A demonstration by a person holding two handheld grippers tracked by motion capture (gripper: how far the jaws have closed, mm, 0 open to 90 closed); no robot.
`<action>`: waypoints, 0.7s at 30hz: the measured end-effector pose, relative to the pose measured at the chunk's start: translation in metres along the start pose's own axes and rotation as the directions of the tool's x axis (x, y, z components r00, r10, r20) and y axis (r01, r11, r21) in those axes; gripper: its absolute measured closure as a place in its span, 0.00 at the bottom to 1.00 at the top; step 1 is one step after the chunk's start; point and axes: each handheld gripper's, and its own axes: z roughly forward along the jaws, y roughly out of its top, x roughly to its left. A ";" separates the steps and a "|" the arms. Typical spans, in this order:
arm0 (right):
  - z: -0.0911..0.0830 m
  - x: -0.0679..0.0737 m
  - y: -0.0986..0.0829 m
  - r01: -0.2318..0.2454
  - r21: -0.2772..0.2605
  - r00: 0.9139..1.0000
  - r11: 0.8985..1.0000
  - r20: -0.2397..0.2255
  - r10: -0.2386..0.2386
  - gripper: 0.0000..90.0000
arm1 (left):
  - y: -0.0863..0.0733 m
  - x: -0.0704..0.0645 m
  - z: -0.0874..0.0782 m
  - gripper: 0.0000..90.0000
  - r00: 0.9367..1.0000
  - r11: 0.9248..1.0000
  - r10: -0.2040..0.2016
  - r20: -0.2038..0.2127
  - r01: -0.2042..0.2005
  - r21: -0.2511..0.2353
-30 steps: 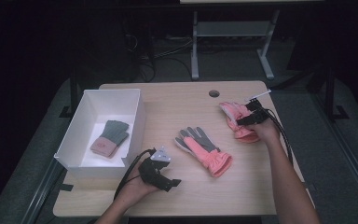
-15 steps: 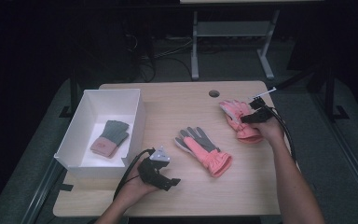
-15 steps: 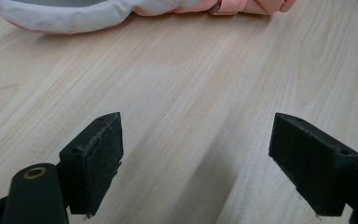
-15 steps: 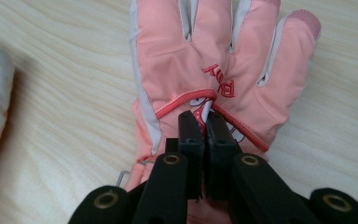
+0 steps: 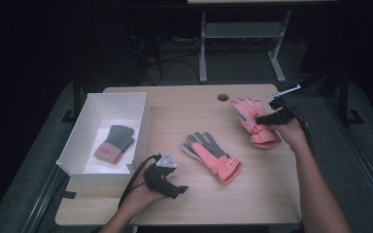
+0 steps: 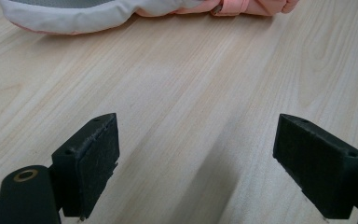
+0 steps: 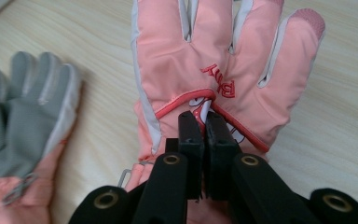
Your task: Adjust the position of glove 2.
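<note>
1. A box (image 5: 141, 121) stands at the left of the desk (image 5: 252, 194), with a glove (image 5: 115, 143) inside.
2. A second glove (image 5: 212, 154) lies mid-desk.
3. A third glove (image 5: 252, 121) lies far right, behind the second.

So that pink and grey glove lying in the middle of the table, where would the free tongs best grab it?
Probably at the puffy pink cuff of the middle glove. It is the thickest, bunched part and points toward the near edge, close to the open left tongs. Coming down from above across the cuff seems easiest, since the grey fingers lie flat on the table and offer little to pinch.
</note>
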 end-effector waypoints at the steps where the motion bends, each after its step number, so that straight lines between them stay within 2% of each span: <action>1: -0.003 0.002 0.000 0.001 -0.002 1.000 1.000 -0.007 -0.001 0.97 | 0.000 0.000 0.000 0.16 1.000 1.000 -0.001 0.001 0.001 0.001; 6: -0.013 0.015 -0.002 0.015 -0.009 0.999 1.000 -0.041 -0.015 0.97 | 0.000 0.000 0.000 0.16 1.000 1.000 0.000 -0.002 0.000 0.003; 11: -0.021 0.030 -0.004 0.047 -0.024 0.996 0.999 -0.080 -0.049 0.97 | 0.000 0.000 0.000 0.16 1.000 1.000 -0.007 -0.003 0.007 -0.006; 16: -0.027 0.049 -0.008 0.093 -0.037 0.988 0.995 -0.118 -0.097 0.97 | 0.000 0.001 0.001 0.16 1.000 1.000 -0.006 -0.002 0.006 -0.010; 19: -0.029 0.060 -0.008 0.122 -0.032 0.984 0.992 -0.129 -0.125 0.97 | 0.000 0.001 0.001 0.16 1.000 1.000 0.015 -0.005 -0.014 0.011; 21: -0.029 0.067 -0.009 0.135 -0.037 0.980 0.990 -0.143 -0.139 0.97 | 0.001 -0.001 0.002 0.16 1.000 1.000 0.011 -0.005 -0.011 0.003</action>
